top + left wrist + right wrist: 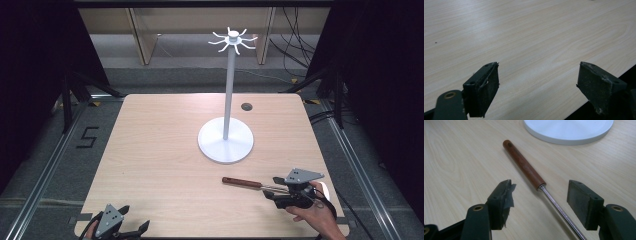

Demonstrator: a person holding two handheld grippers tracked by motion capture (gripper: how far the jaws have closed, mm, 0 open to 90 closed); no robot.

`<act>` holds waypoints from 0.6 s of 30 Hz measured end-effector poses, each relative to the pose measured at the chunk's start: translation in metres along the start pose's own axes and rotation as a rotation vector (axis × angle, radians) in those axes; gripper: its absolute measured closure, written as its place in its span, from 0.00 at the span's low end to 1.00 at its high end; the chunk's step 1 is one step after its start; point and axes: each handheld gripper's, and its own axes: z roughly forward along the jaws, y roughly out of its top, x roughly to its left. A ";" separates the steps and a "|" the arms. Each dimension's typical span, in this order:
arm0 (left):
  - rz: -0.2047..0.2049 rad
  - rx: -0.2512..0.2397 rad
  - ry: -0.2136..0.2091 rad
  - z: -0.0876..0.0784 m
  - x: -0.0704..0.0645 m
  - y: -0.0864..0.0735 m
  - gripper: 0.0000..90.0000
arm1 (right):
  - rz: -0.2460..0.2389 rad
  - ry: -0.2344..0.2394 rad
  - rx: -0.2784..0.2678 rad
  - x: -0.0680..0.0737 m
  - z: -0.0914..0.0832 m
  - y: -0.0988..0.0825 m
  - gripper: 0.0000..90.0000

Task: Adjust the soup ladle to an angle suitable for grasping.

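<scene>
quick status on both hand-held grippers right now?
Left hand-held gripper: open, nothing between the jaws, over bare table.
Right hand-held gripper: open, jaws either side of the utensil's metal shaft, not clamped.

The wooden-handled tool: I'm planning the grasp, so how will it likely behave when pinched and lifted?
The wooden-handled tool looks stiff. Its metal shaft is thin, round and shiny, so it may slip or roll between the right gripper pads. The far handle could make it droop.
</scene>
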 end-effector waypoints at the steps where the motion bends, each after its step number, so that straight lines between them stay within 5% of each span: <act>1: 0.003 0.004 0.003 0.000 0.000 0.000 0.19 | -0.003 0.013 0.010 0.000 0.000 0.001 0.42; 2: 0.013 0.010 0.006 0.000 0.001 0.000 0.19 | 0.029 0.013 0.023 0.003 -0.001 0.001 0.42; 3: 0.011 0.009 0.007 0.000 0.001 0.000 0.19 | -0.004 0.010 0.014 0.000 0.001 0.002 0.42; 11: -0.019 0.000 -0.001 0.001 -0.001 -0.001 0.19 | -0.006 0.017 0.042 0.001 0.003 0.003 0.42; 18: -0.025 -0.003 -0.004 0.003 -0.001 -0.001 0.19 | -0.061 0.008 0.067 0.001 0.005 0.010 0.41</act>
